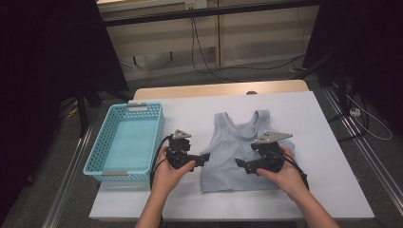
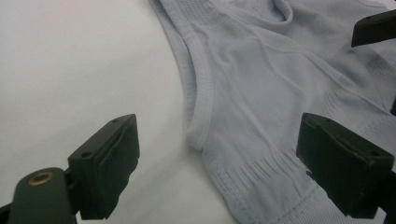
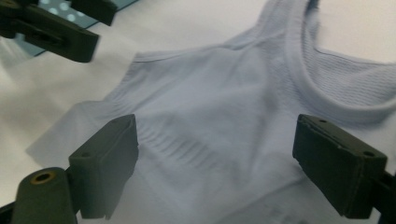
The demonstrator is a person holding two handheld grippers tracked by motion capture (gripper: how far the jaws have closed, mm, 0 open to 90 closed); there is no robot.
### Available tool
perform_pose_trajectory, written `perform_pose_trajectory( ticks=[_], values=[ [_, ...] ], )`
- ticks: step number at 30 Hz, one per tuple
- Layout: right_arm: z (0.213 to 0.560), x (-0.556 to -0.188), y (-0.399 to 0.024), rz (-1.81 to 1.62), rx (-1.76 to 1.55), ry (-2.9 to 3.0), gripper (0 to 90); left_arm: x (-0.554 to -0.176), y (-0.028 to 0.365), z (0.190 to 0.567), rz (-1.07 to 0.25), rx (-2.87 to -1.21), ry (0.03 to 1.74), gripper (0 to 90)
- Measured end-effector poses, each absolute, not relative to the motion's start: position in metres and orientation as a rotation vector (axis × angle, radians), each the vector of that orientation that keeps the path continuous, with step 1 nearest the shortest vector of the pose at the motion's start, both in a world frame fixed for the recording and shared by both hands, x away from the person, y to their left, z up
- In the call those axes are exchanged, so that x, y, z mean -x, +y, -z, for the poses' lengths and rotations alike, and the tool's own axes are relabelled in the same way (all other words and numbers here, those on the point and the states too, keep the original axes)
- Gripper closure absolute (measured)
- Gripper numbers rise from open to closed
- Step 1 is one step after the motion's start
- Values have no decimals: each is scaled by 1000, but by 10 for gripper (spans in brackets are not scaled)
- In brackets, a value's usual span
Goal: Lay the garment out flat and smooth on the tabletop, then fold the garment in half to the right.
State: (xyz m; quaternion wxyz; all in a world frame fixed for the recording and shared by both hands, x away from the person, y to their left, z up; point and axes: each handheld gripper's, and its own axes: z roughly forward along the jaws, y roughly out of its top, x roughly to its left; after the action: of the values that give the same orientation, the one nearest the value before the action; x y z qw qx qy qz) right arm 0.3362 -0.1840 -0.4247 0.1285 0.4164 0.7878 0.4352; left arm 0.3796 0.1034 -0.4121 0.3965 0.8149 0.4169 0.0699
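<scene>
Lying flat, tank top [image 1: 237,149] points straps away, between wide-open left gripper [image 1: 205,157] and right gripper [image 1: 238,163].

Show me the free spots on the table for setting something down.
Bare white table right of the tank top, a strip behind it, and a narrow lane between it and the blue basket; the basket is empty too. Crowded: over the top, where left claw and right claw hover open.

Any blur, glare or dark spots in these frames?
High view: dim, room edges near black, white table evenly lit without glare, slightly soft. Left gripper view: top sharp, near jaws soft. Right gripper view: hazy, top soft, left gripper blurred in the upper corner.
</scene>
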Motion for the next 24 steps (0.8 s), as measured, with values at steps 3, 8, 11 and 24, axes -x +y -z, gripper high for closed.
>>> perform_pose_trajectory(
  ticks=[3,8,11,24],
  values=[
    [425,-334,-177,-1269,-1178,2314,128,-379,103,412,-178,-2064,1054,137],
    [426,-333,-171,-1254,-1161,2331,123,-379,103,413,-177,-2068,1052,137],
    [428,-332,-168,-1242,-1151,2341,122,-379,103,412,-178,-2069,1051,137],
    [433,-329,-156,-1227,-1101,2375,120,-379,105,412,-185,-2068,1052,137]
  ],
)
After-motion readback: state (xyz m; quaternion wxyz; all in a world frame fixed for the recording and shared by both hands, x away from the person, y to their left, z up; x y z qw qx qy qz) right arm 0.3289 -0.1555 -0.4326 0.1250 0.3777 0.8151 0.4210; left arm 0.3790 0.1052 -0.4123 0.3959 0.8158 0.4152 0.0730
